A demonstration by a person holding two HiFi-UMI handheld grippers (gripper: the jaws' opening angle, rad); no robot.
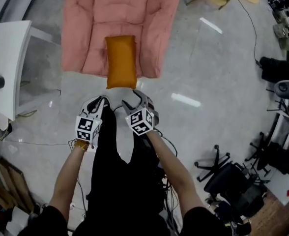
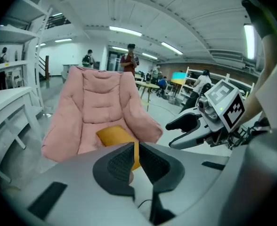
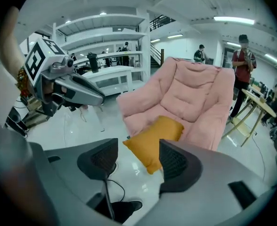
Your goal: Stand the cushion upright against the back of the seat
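On the seat of the pink armchair (image 1: pixel 85 33) the orange cushion (image 1: pixel 121 60) lay flat, its near end jutting over the front edge; the chair's top was cut off from above. Just short of it, the left gripper (image 1: pixel 102 101) had its jaws pressed together, while the right gripper (image 1: pixel 134 98) stood spread and empty.

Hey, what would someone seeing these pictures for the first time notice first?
The bright orange cushion lying flat on the seat of the big pink armchair, its near end overhanging the seat's front edge. Just short of it hover the two handheld grippers: the left gripper with jaws together, the right gripper with jaws apart, both empty.
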